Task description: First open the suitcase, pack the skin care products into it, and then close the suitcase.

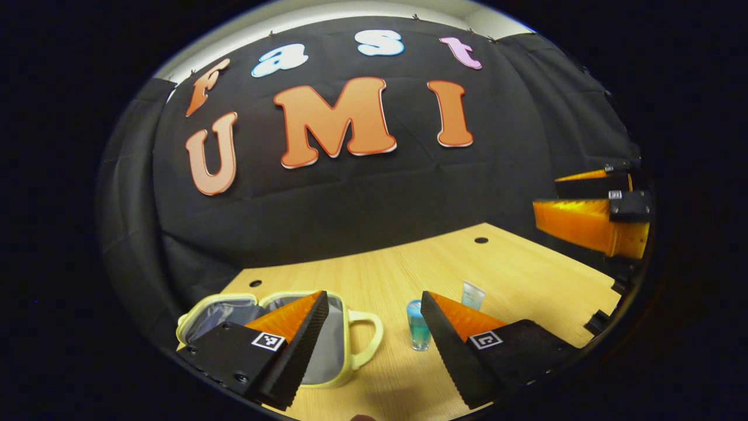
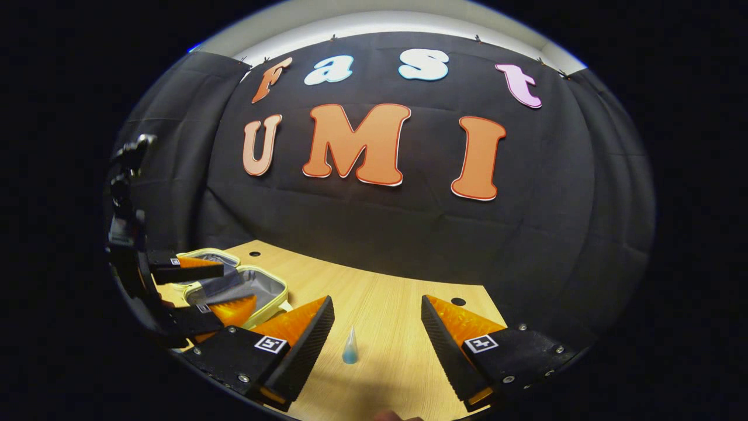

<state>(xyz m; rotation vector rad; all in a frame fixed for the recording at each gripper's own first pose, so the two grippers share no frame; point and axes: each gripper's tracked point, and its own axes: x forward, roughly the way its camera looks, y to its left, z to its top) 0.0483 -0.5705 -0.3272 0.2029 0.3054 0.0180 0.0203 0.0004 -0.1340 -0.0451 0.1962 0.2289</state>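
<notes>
The pale yellow suitcase point(image 1: 349, 356) lies open on the wooden table, its grey lining showing, partly behind my left finger. A small blue bottle point(image 1: 418, 327) stands just to its right, and a clear tube point(image 1: 472, 295) a little farther back. My left gripper point(image 1: 373, 298) hovers open above the gap between suitcase and bottle, holding nothing. In the right gripper view a small bluish tapered tube point(image 2: 350, 346) stands between the fingers of my open right gripper point(image 2: 377, 301), farther ahead on the table. The suitcase point(image 2: 279, 287) is at the left there, with the left gripper point(image 2: 231, 287) over it.
The light wooden table point(image 1: 526, 275) has round holes near its back edge. The right gripper point(image 1: 546, 192) hangs open above the table's right side in the left gripper view. Black cloth walls close off the back and sides.
</notes>
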